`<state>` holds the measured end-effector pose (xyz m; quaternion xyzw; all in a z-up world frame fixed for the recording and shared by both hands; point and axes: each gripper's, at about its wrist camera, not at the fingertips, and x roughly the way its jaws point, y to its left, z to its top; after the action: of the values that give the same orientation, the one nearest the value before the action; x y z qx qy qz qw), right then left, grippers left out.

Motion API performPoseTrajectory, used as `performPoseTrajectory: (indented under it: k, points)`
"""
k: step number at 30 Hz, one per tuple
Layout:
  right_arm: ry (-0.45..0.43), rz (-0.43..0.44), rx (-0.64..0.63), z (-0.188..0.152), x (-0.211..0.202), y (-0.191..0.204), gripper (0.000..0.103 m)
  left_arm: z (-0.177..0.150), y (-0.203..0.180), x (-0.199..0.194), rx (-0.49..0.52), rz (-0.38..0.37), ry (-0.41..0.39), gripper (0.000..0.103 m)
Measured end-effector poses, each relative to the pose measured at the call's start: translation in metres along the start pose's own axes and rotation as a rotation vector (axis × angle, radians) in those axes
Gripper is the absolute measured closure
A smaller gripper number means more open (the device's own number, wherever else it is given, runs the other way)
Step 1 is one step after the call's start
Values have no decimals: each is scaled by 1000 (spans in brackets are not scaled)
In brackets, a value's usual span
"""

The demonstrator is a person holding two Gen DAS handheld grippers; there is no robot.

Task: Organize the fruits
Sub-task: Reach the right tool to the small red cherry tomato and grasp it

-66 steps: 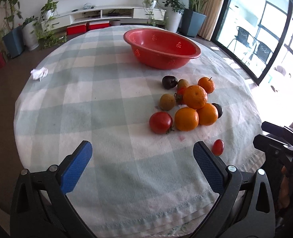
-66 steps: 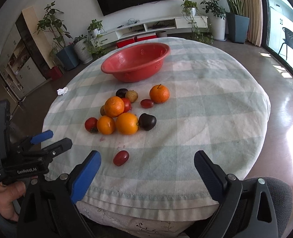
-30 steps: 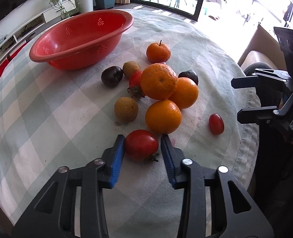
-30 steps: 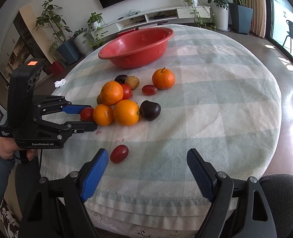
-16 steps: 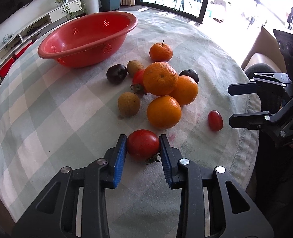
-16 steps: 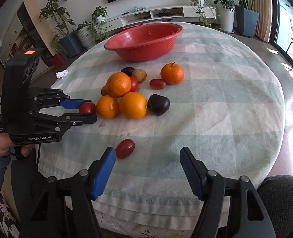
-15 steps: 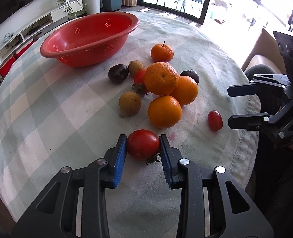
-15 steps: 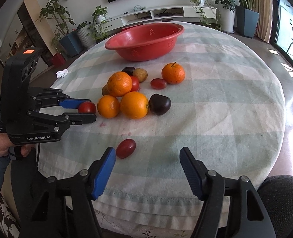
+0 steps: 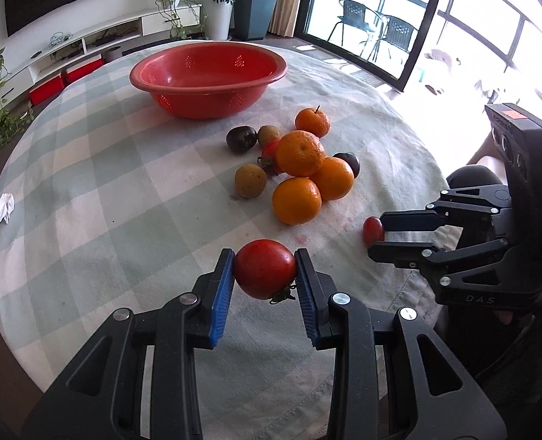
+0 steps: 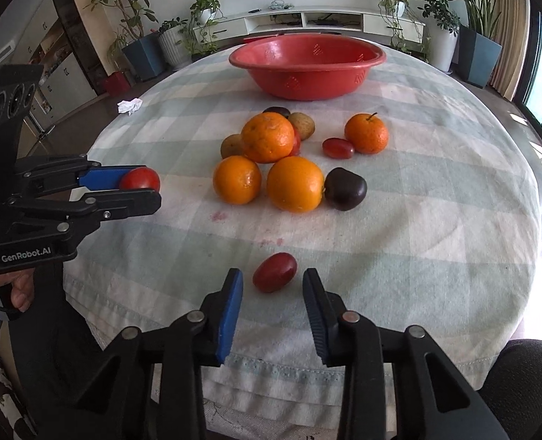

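A round table (image 9: 87, 190) under a pale checked cloth held a red bowl (image 9: 208, 77) at its far side, with loose fruit in front of it. The left gripper (image 9: 264, 275) was clenched on a tomato (image 9: 264, 268), its blue pads pressing the fruit's two sides, stem end hanging down. In the right wrist view the tomato (image 10: 140, 179) looked lifted just clear of the cloth, well short of the bowl and left of the fruit pile.

The pile sat between the bowl and the near edge: several oranges (image 10: 267, 137), one resting on the others, two brown kiwis, two dark plums (image 10: 345, 189) and a second tomato half hidden behind the top orange.

A small red plum tomato (image 10: 274, 272) lay alone on the cloth, nearest the table edge. The right gripper (image 10: 272, 293) reached in low and level toward the bowl, fingers released and straddling this fruit without touching it.

Both tomatoes were probably light, smooth and soft-skinned, so a gentle squeeze across the widest part would suit them; a hard pinch could split them. The small one was oblong and might roll or slip out endwise, so closing across its short axis seemed safest. A crumpled tissue (image 10: 129, 105) lay left of the bowl.
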<state>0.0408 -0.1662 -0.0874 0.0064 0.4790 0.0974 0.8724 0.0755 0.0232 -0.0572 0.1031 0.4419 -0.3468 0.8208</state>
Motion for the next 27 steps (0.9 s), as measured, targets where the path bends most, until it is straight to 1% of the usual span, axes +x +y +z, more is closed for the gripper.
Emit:
performPoseTrajectory:
  k: [5,10,18,23,27]
  points:
    - [-4,-27,-10,2,3,2,77,-3,-8,-2,-4,-7,-11,72]
    - [-7,-40,-25,2,3,5,77,-3,-7,-4,-15,-11,-18,72]
    - [-16,-13,-7,3,-2,3,78,-5,-7,-5,-21,-17,-23,72]
    - [-57,18,19,7,-16,-5,78,-2,-7,-8,-27,-19,-32,72]
    - [-100,18,64,18,-31,-26,78,7,-4,-14,-41,-19,-50,72]
